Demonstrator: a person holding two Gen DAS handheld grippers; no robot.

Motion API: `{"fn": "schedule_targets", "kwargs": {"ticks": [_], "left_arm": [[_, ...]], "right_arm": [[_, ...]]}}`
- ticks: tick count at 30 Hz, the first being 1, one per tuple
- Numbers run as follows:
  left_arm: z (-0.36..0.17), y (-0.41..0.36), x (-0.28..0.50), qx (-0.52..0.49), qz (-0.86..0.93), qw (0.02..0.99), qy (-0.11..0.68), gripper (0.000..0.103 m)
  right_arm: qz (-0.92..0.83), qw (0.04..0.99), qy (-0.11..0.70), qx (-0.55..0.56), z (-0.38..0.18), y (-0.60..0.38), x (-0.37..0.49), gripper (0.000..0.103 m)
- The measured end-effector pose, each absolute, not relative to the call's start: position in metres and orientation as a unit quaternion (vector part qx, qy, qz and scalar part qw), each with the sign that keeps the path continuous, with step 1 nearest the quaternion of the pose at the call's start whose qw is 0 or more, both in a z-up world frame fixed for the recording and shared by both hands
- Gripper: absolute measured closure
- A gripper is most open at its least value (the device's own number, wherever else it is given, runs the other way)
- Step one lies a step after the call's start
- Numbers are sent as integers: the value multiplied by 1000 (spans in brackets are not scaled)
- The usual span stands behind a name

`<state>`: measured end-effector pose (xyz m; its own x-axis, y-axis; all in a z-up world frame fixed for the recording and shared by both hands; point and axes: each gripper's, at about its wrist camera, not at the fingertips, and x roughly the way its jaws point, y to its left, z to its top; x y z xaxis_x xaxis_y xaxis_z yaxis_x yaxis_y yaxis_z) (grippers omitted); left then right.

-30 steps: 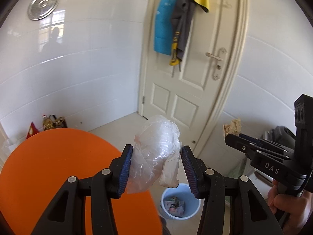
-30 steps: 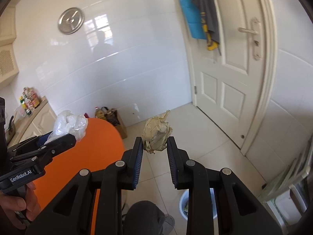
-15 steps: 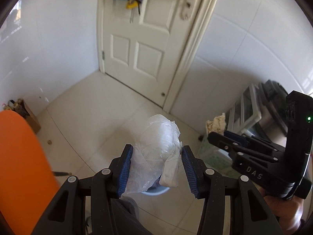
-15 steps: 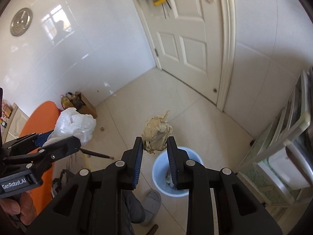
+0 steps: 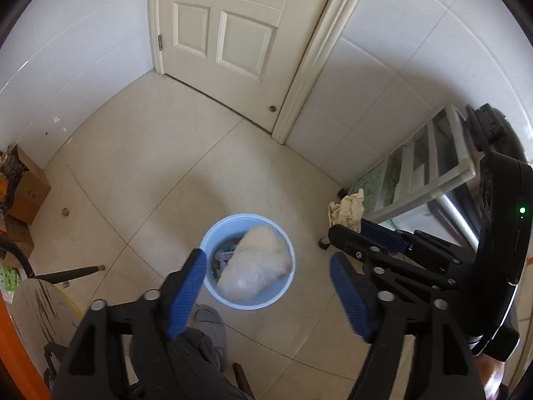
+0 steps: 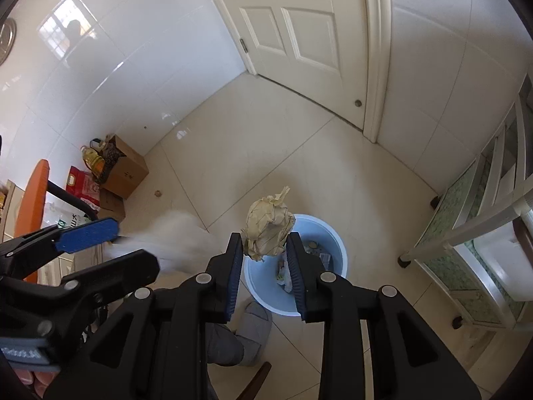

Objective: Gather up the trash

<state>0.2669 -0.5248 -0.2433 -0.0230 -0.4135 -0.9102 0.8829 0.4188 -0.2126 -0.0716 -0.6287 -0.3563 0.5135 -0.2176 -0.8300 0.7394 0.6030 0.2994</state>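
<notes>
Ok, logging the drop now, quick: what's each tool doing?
Left tool: open, jaws just widened; the plastic bag is loose, blurred over the blue bin.
Right tool: shut on the crumpled paper wad.

The blue bin stands on open floor, its mouth reachable from above. A blurred white bag, apparently mid-fall, fills most of the opening. A white rack crowds the right side; boxes and the orange bench hem the left.
</notes>
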Motion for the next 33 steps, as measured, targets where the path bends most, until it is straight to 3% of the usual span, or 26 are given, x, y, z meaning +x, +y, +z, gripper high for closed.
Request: {"fn": "schedule_targets", "kwargs": {"ticks": [3, 6, 8, 9, 13, 20, 33], "left_arm": [[-246, -547, 273, 233, -478, 666, 524, 21], [-250, -555, 262, 237, -468, 673, 521, 19], [-249, -555, 258, 240, -460, 681, 518, 17], [-247, -553, 256, 240, -457, 685, 513, 16], [-237, -544, 241, 240, -451, 704, 493, 14], [-200, -495, 219, 219, -443, 742, 453, 11], [-101, -332, 170, 127, -413, 823, 368, 3]], "right_arm": [[-300, 799, 393, 341, -362, -629, -75, 67], [-306, 796, 391, 347, -366, -629, -78, 37], [-311, 794, 388, 350, -367, -629, -80, 11], [-316, 793, 388, 349, -367, -629, -81, 8], [-331, 787, 388, 347, -364, -625, -84, 0], [-340, 793, 382, 330, -340, -607, -85, 0], [-289, 870, 308, 255, -220, -502, -57, 0]]}}
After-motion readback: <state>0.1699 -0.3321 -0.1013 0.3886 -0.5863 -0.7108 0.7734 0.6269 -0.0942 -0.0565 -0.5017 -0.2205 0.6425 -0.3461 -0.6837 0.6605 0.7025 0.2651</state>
